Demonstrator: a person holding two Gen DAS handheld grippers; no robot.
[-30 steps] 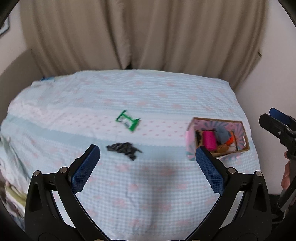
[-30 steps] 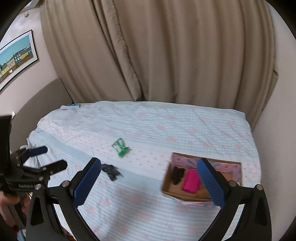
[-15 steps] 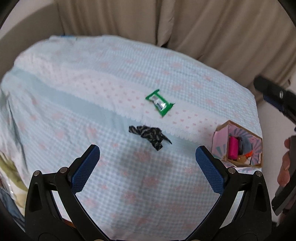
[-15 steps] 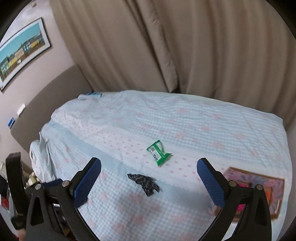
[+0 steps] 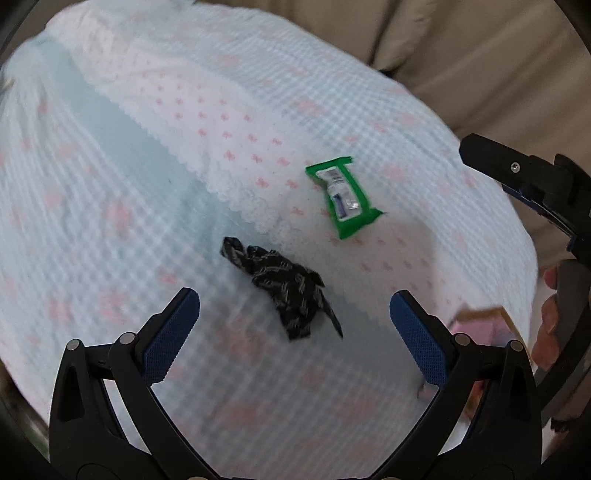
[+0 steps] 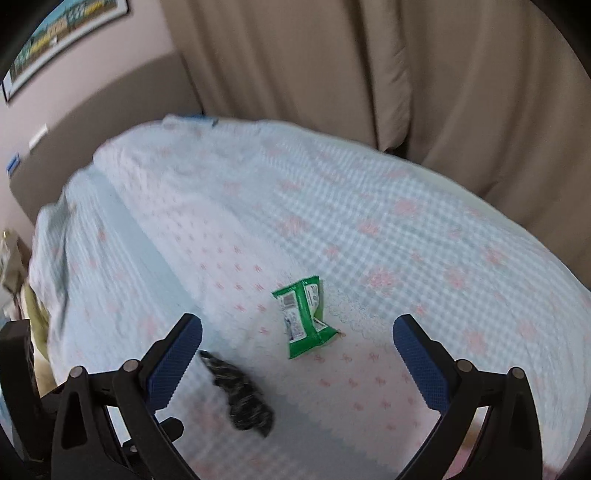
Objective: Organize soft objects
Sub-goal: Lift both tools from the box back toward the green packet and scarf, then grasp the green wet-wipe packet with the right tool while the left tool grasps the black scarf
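Appeared to be a home bedroom. Noted a bed (image 6: 369, 229) covered by a pale blue checked quilt with pink motifs and a scalloped band. Backed by full-length beige curtains (image 6: 332, 66). Observed pink wall (image 6: 74, 70) with a darker padded panel beneath, possibly a headboard. Recorded a framed townscape picture (image 6: 62, 27) hung high at left. Seen also: small wall fitting (image 6: 37, 134).

Bed (image 5: 110, 192) in pale blue checked cover, green packet (image 5: 342, 197), crumpled dark cloth (image 5: 284, 286), box corner (image 5: 480, 321) at edge
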